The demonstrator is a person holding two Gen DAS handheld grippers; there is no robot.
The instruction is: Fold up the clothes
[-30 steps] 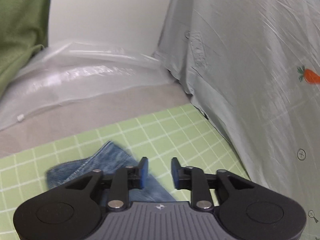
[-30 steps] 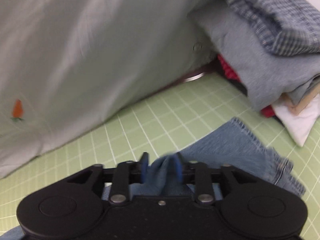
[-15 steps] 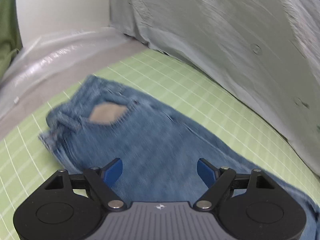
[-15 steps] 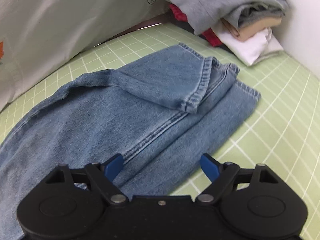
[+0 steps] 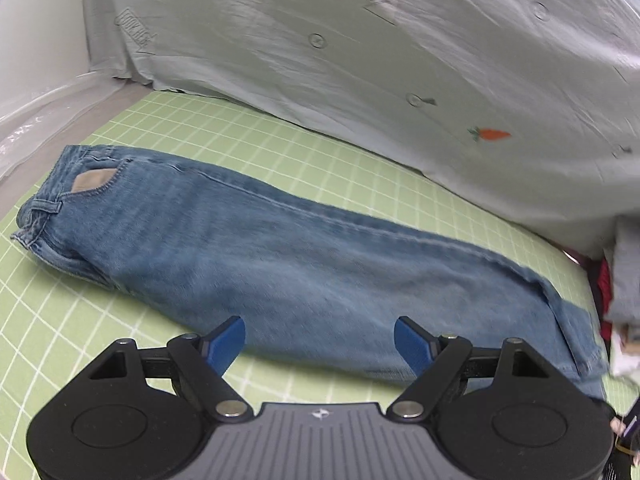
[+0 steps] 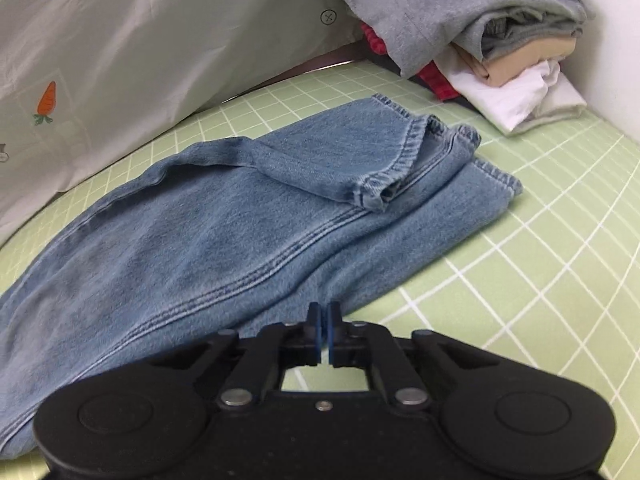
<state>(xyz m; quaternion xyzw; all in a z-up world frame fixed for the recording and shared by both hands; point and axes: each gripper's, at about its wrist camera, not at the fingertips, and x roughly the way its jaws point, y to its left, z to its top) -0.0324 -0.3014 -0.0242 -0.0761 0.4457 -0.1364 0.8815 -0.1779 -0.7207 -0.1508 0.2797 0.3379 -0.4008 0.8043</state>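
Note:
A pair of blue jeans (image 5: pixel 304 256) lies flat, folded lengthwise, on the green grid mat (image 5: pixel 104 360), with the waistband at the left and the leg ends at the right. My left gripper (image 5: pixel 320 340) is open and empty, held above the near edge of the jeans. In the right wrist view the jeans (image 6: pixel 224 240) show their leg ends, with one hem (image 6: pixel 400 168) turned back on top. My right gripper (image 6: pixel 324 332) is shut and empty, just short of the near edge of the jeans.
A pale grey sheet with carrot prints (image 5: pixel 400 60) hangs along the far side of the mat. A stack of folded clothes (image 6: pixel 492 40) stands at the far right by a white wall. Clear plastic film (image 5: pixel 36 120) lies at the far left.
Both grippers have let go of the jeans and pulled back, so the jeans now lie stretched out on the mat. The right gripper opened, then shut empty; the left opened wide.

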